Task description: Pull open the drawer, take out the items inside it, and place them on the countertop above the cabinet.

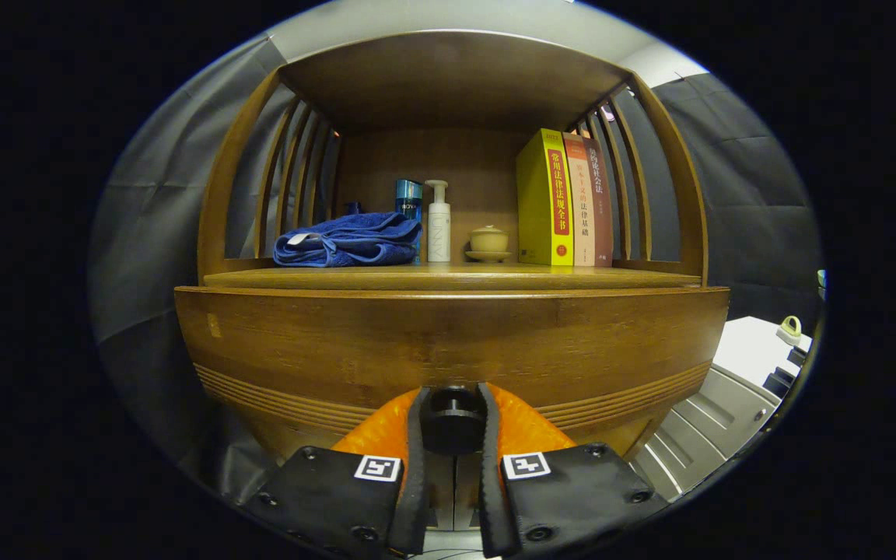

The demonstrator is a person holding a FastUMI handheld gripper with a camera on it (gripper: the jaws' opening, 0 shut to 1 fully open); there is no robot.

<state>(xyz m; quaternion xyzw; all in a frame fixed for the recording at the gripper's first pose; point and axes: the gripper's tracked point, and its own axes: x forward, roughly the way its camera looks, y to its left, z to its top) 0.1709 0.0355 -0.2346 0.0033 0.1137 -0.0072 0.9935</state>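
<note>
**Ana:** With the tongs (453, 424) drawn in narrow around that black knob (453, 418), we're right at the start: step one, pulling the drawer (448, 342) open.

**Ben:** Agreed. Both orange fingers (382, 432) sit tight against the knob, one on each side, so I'd call that a grip. The drawer front looks flush or barely out; I can't tell which from here.

**Ana:** And the items inside?

**Ben:** Hidden. Nothing of the drawer's contents shows while it's this closed.

**Ana:** Above it, the tabletop (448, 278) already carries a folded blue towel (348, 241), a white pump bottle (439, 225), a small lidded cup (488, 241) and books (561, 201) standing at the far side.

**Ben:** So space is a question. Bare wood shows along the front edge; that's where I'd expect things to land.

**Ana:** Next move?

**Ben:** A straight pull back along the drawer's travel, keeping the squeeze steady. Any sideways drift and that round knob could slip out of the fingers.
</note>
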